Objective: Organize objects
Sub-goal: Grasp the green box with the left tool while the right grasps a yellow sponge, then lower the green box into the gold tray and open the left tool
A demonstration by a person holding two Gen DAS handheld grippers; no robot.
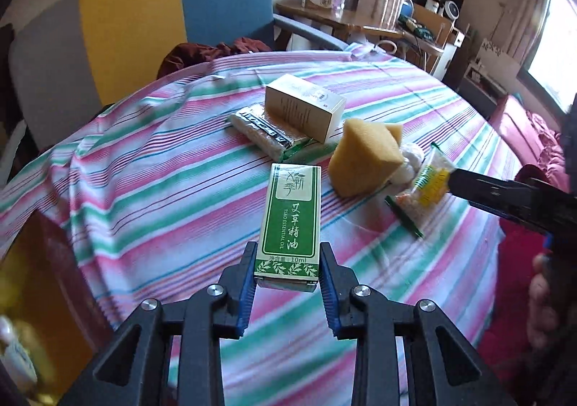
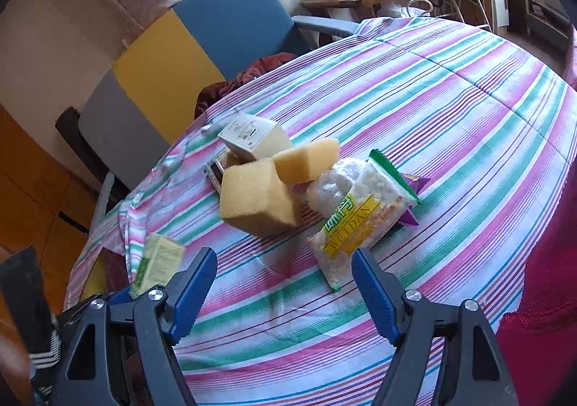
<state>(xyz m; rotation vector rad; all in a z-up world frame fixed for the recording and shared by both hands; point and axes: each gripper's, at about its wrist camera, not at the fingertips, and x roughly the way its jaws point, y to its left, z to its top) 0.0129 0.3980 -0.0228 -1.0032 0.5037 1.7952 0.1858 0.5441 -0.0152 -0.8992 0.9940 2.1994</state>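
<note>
Clamping the near end of the green essential-oil box [image 1: 291, 223], the left gripper [image 1: 288, 263] holds it above the striped tablecloth [image 1: 151, 189]. Further right lie a beige carton [image 1: 304, 106] on a flat packet [image 1: 268, 131], two yellow sponges [image 1: 364, 157], and a snack bag [image 2: 360, 218]. The right gripper [image 2: 285, 274] stands wide, empty, just short of that bag.

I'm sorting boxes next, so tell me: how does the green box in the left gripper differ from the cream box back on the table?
The green box is slim, dark green with white lettering, clamped at its near end by the left gripper. The cream box is pale, looks bulkier, and lies ungripped, resting partly on a flat silver packet. Both are rectangular cardboard cartons.
</note>
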